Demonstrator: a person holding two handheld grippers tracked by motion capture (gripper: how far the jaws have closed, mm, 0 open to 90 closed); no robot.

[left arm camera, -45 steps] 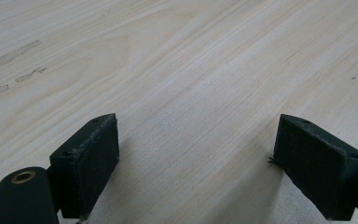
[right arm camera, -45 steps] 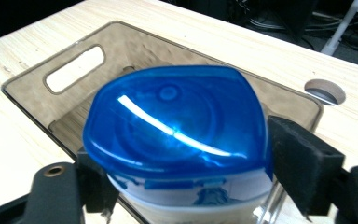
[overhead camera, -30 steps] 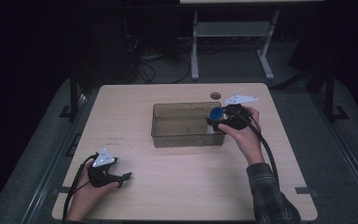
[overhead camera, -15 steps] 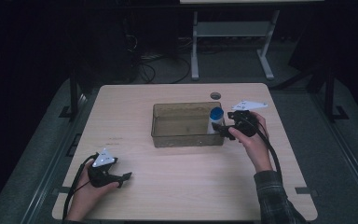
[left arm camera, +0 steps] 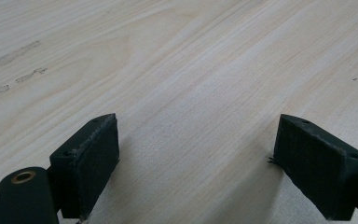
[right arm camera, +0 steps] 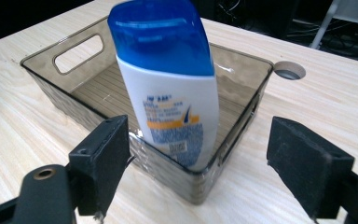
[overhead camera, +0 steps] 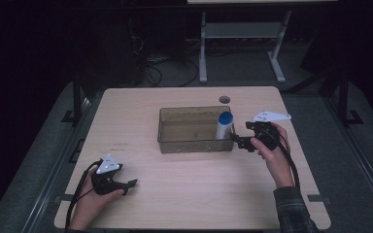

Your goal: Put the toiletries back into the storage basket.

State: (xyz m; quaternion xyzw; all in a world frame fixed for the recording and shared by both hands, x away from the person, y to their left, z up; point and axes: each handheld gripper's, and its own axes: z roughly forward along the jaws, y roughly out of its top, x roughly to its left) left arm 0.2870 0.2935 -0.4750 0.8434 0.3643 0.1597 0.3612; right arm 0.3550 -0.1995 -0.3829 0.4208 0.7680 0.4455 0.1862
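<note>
The right tool [overhead camera: 238, 140] sits just off the right end of the smoky clear bin [overhead camera: 194, 143], its jaws spread wide and gripping nothing. In the right gripper view the two black pads [right arm camera: 101, 161] stand well apart on either side of the bin's near corner, with the bottle between them in line of sight but beyond them, untouched. The white bottle with the blue cap [right arm camera: 168, 79] stands upright inside the bin [right arm camera: 65, 100], tucked into its right end against the wall, cap rising above the rim. A hand [overhead camera: 271, 150] holds this tool from behind, and a grey three-cornered plate tops it.

The left tool [overhead camera: 126, 185] rests low on the table [overhead camera: 184, 194] near the front left corner, held by the other hand [overhead camera: 90, 206]. Its jaws are also released; the left gripper view shows both pads [left arm camera: 91, 161] wide apart over bare pale wood, nothing between them.

The table is light wood grain with a round cable hole [overhead camera: 224, 99] near the far edge, just behind the bin. The room around is dark, with a grey floor, cables and a white frame stand [overhead camera: 243, 43] beyond the far edge.

The bin sits about mid-table. Open wood lies in front of it and to its left, and a narrower strip runs along the right edge beside the right tool.
</note>
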